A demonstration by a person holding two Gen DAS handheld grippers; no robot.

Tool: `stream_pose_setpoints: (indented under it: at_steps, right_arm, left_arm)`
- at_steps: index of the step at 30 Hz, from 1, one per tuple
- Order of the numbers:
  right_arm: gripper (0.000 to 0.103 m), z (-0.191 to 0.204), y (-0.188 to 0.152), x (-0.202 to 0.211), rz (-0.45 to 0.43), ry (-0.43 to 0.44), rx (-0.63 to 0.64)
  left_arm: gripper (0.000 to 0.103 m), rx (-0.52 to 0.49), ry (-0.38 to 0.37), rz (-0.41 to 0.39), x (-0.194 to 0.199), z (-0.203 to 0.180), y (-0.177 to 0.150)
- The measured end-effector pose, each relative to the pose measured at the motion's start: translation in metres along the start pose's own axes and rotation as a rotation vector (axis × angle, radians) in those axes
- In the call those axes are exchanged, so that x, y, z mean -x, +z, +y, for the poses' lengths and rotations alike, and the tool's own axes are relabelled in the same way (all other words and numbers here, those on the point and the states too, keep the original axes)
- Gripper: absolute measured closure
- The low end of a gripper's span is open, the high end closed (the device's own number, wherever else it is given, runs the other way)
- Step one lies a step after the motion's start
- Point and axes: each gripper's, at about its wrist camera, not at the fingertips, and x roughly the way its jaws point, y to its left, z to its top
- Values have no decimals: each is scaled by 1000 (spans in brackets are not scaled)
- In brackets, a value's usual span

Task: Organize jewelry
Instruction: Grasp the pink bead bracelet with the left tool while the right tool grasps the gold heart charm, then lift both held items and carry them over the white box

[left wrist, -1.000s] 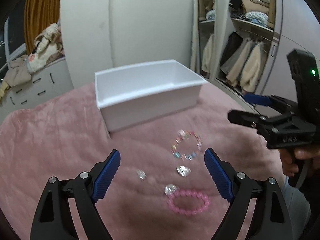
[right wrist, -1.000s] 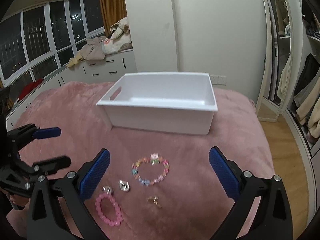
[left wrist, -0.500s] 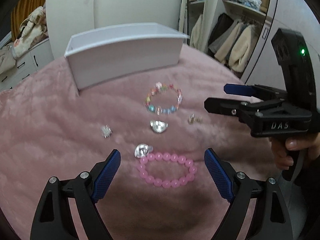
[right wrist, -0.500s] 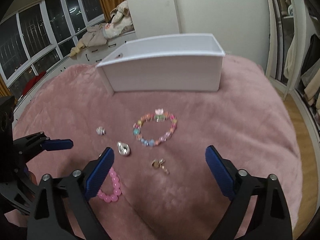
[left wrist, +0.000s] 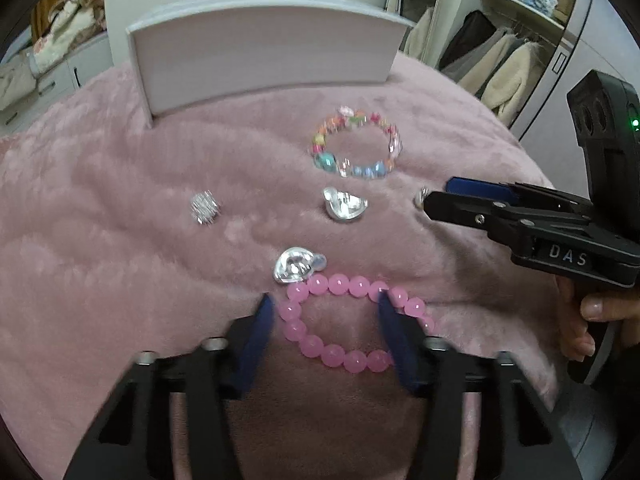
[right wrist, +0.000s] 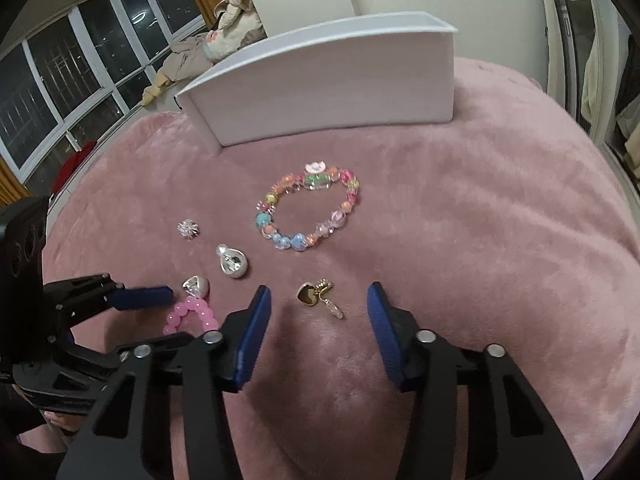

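Jewelry lies on a pink blanket [left wrist: 100, 208] in front of a white box [left wrist: 260, 52]. My left gripper [left wrist: 324, 304] is open, low over a pink bead bracelet [left wrist: 340, 356]; its fingers straddle the bracelet's left part, the right finger over the beads. My right gripper [right wrist: 318, 300] is open, its fingers on either side of a gold heart charm [right wrist: 316, 296]. A multicolour bead bracelet [right wrist: 308, 208], two silver heart pieces [left wrist: 344, 204] [left wrist: 296, 266] and a small sparkly stud [left wrist: 205, 207] lie between the grippers and the box.
The box also shows in the right wrist view [right wrist: 320, 84]. A wardrobe with hanging clothes [left wrist: 500, 60] stands at the right, windows and drawers [right wrist: 60, 80] at the left. The blanket drops off at the right edge.
Both grippers have moved down and forward toward the jewelry and their jaws have narrowed. The left now straddles the pink bracelet, the right the gold charm.
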Motion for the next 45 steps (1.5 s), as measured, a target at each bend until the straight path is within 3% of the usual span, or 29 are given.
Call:
stream_pose_setpoints:
  at_steps: [3, 4, 6, 11, 18, 28, 45]
  right_arm:
    - [66, 2, 0, -5, -1, -4, 9]
    - [77, 2, -1, -6, -3, -4, 12]
    - [87, 3, -3, -9, 3, -6, 14]
    - [88, 0, -4, -7, -11, 4, 10]
    - [88, 1, -4, 5, -46, 10, 2]
    - [88, 10, 10, 46, -143, 15, 28]
    - [88, 14, 17, 73, -183, -25, 40]
  left_arm:
    - [60, 7, 19, 11, -3, -1, 0]
    - [64, 10, 19, 15, -3, 0, 0]
    - [71, 18, 23, 21, -3, 2, 1]
    - [86, 35, 26, 29, -3, 7, 0]
    - [86, 12, 22, 19, 7, 6, -4]
    - [86, 0, -6, -63, 41, 1, 10]
    - [86, -27, -2, -152, 72, -14, 34]
